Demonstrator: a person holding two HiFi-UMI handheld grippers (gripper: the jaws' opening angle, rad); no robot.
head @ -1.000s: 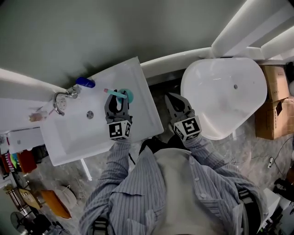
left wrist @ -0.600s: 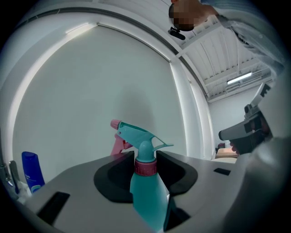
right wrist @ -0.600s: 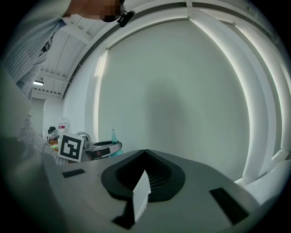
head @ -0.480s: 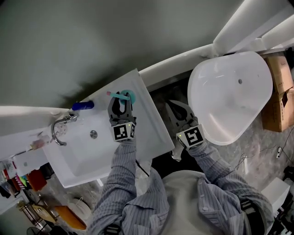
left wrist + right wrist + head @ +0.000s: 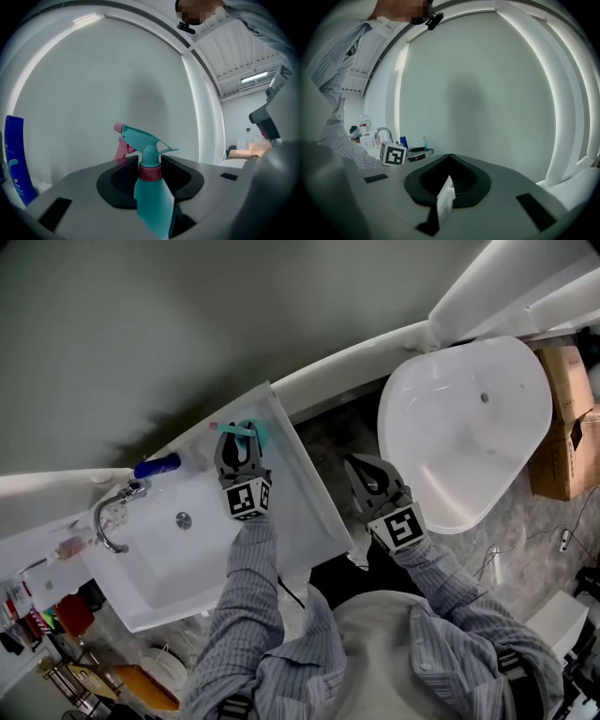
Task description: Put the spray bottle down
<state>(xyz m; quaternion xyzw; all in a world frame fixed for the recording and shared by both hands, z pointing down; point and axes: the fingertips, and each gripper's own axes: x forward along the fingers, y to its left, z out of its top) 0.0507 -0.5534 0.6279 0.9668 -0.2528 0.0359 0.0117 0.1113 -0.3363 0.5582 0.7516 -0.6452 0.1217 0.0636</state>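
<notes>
Pinching bottle (image 5: 151,192) neck: left gripper (image 5: 149,159), own view; head view adds sink (image 5: 314,507) corner, 1 o'clock; right gripper (image 5: 449,156) pressed together

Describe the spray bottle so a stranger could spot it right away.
Find the white sink against the wall, then its back right corner. There the left gripper holds the spray bottle. It's teal with a pink nozzle, unlike the dark blue bottle near the tap.

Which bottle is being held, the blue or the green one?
The teal spray bottle with the pink trigger, in the left gripper; the blue bottle stands apart by the tap.
</notes>
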